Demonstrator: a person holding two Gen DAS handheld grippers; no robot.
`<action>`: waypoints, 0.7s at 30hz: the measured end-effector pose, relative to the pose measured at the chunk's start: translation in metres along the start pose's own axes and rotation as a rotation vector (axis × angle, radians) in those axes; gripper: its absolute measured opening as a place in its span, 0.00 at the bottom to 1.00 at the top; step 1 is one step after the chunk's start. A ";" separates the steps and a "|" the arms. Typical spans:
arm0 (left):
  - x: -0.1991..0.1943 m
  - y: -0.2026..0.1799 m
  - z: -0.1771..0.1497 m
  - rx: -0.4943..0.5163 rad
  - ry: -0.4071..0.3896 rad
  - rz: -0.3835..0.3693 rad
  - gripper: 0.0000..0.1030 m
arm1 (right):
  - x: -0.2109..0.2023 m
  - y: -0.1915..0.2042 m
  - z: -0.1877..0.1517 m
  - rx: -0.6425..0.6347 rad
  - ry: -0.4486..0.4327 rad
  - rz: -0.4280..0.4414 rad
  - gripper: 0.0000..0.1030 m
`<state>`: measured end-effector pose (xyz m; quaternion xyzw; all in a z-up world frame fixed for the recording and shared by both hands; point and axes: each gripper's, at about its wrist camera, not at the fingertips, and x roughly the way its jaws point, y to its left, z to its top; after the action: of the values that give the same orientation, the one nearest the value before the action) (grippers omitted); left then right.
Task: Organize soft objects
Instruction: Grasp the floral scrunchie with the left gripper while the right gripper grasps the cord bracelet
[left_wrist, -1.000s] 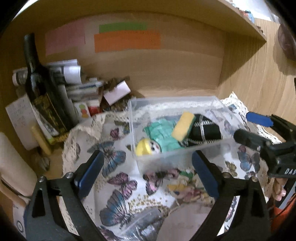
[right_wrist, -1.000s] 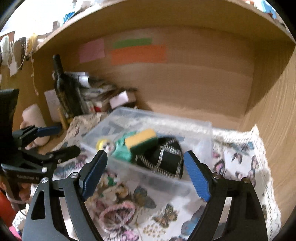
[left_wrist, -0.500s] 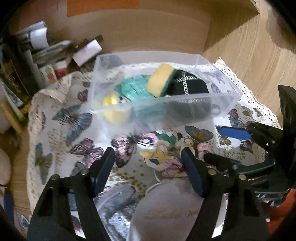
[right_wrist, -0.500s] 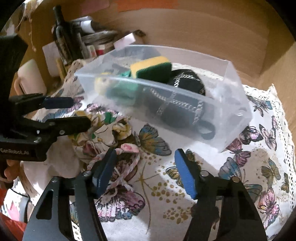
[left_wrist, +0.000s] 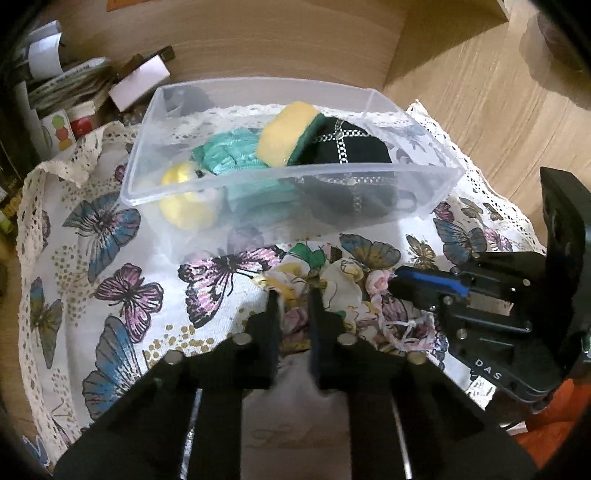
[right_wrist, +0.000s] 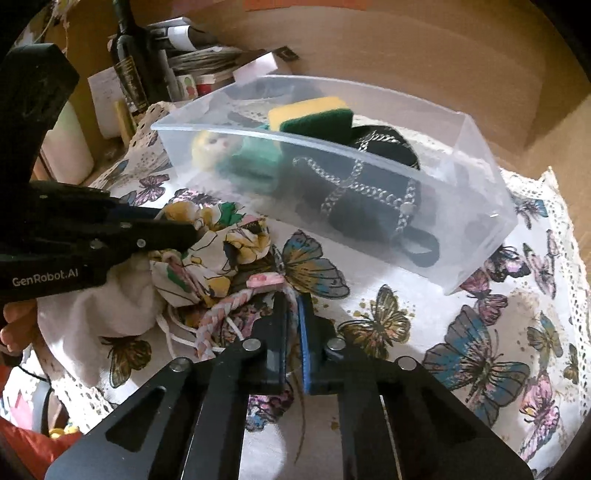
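Note:
A floral cloth pouch (left_wrist: 332, 284) (right_wrist: 207, 243) with a braided pink-white cord (right_wrist: 229, 306) lies on the butterfly tablecloth in front of a clear plastic box (left_wrist: 258, 177) (right_wrist: 369, 162). The box holds a yellow-haired doll in teal (left_wrist: 221, 155), a yellow-green sponge (left_wrist: 284, 133) and a black pouch with silver chain (left_wrist: 351, 147). My left gripper (left_wrist: 293, 295) is shut on the pouch's gathered top. My right gripper (right_wrist: 291, 299) is shut on the cord end beside the pouch. Each gripper shows in the other's view.
The butterfly tablecloth (left_wrist: 110, 295) covers the shelf surface. Bottles, papers and small boxes (right_wrist: 147, 74) crowd the back left. Wooden walls (left_wrist: 480, 92) close the back and right. A white cloth bag (left_wrist: 288, 424) lies under my left gripper.
Both grippers moved down and forward to the pouch and closed, the left on its gathered top, the right on its cord. The box and its contents stayed put.

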<state>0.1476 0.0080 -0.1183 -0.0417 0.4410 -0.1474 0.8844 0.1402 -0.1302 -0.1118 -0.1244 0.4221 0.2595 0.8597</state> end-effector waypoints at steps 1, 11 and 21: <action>-0.002 0.000 0.000 0.001 -0.008 0.004 0.08 | -0.001 0.000 0.000 0.001 -0.008 -0.003 0.05; -0.051 0.003 0.005 -0.010 -0.162 0.057 0.06 | -0.046 -0.014 0.008 0.012 -0.126 -0.049 0.04; -0.085 0.002 0.012 -0.010 -0.278 0.091 0.06 | -0.048 -0.016 0.005 0.033 -0.078 -0.007 0.08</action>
<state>0.1095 0.0345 -0.0457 -0.0462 0.3163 -0.0978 0.9425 0.1281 -0.1579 -0.0712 -0.1014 0.3919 0.2539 0.8784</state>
